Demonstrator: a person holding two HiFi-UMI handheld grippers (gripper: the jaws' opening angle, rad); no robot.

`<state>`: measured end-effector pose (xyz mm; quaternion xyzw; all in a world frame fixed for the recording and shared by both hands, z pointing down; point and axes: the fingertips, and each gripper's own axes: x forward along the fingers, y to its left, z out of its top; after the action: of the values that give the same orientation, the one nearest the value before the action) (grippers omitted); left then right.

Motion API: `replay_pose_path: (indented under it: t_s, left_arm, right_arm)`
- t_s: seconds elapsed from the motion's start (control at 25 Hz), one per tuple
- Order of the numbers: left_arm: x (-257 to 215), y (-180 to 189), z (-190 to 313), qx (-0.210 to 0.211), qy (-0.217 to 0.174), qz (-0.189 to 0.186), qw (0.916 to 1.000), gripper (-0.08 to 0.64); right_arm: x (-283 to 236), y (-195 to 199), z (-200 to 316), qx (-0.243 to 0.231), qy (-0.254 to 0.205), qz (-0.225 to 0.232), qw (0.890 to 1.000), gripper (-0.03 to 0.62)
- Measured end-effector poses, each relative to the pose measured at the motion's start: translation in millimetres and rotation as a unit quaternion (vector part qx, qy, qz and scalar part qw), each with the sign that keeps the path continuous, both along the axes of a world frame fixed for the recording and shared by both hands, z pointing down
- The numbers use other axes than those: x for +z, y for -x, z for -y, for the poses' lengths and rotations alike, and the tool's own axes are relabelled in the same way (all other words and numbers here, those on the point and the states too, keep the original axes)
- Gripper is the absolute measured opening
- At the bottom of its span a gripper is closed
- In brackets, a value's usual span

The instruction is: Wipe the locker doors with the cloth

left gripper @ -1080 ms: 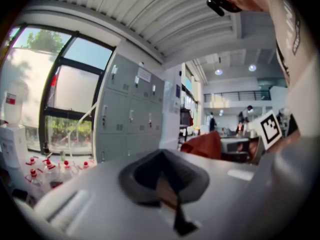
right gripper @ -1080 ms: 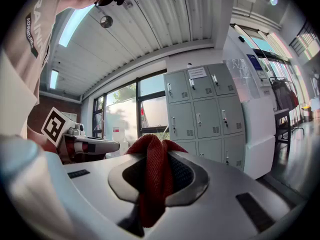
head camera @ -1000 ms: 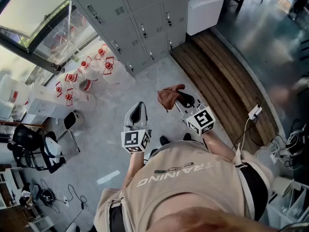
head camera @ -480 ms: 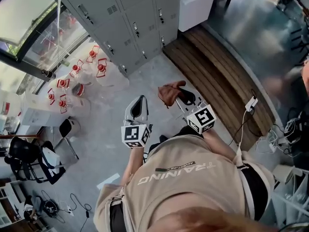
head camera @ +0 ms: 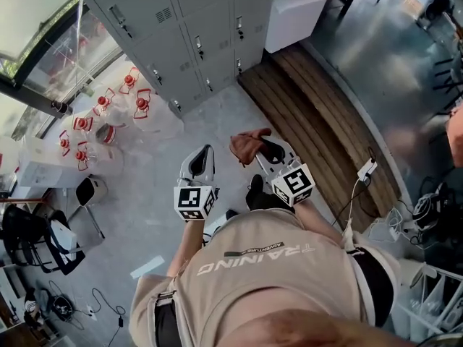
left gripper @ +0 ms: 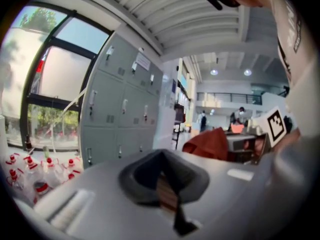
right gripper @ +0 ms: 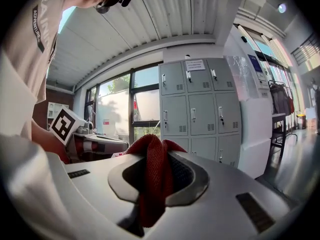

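A rust-red cloth [head camera: 246,144] hangs from my right gripper [head camera: 262,150], which is shut on it; the same cloth [right gripper: 154,174] bulges up between the jaws in the right gripper view. My left gripper [head camera: 200,162] is held beside it, shut with nothing in it, and the cloth [left gripper: 210,143] shows to its right in the left gripper view. The grey lockers [head camera: 184,31] stand ahead of both grippers, some way off; their doors [right gripper: 198,111] are all shut, each with a small handle.
Several water bottles with red caps [head camera: 108,110] stand on the floor left of the lockers, under a window. A white cabinet [head camera: 300,9] stands right of the lockers. A wooden strip [head camera: 318,129] runs along the floor at right, with a power strip [head camera: 364,169].
The lockers have drawn closer in the head view as the person steps toward them. Both grippers keep the same pose and the cloth stays in the right one.
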<state>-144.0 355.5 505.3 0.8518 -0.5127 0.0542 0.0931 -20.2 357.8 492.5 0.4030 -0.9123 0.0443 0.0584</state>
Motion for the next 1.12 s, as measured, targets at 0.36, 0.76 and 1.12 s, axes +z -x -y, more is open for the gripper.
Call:
replay_pose_path:
  t_s: [0.36,0.76,1.12]
  left_arm:
    - [-25,-32,101,-0.032,-0.014,0.017,0.9993,0.005]
    - [-29,-43,165,-0.062,-0.012,0.023,0.9978,0.006]
    - [-25,-37,243,-0.02,-0.019,-0.001,0.9996,0.005]
  right_arm:
    - [1,-19,105,-0.068,-0.01,0.0,0.998,0.063]
    - [5,-34,169,-0.096,0.0,0.013,0.995,0.063]
    - [-9,-13,230,-0.068,-0.012,0.007,0.998,0.063]
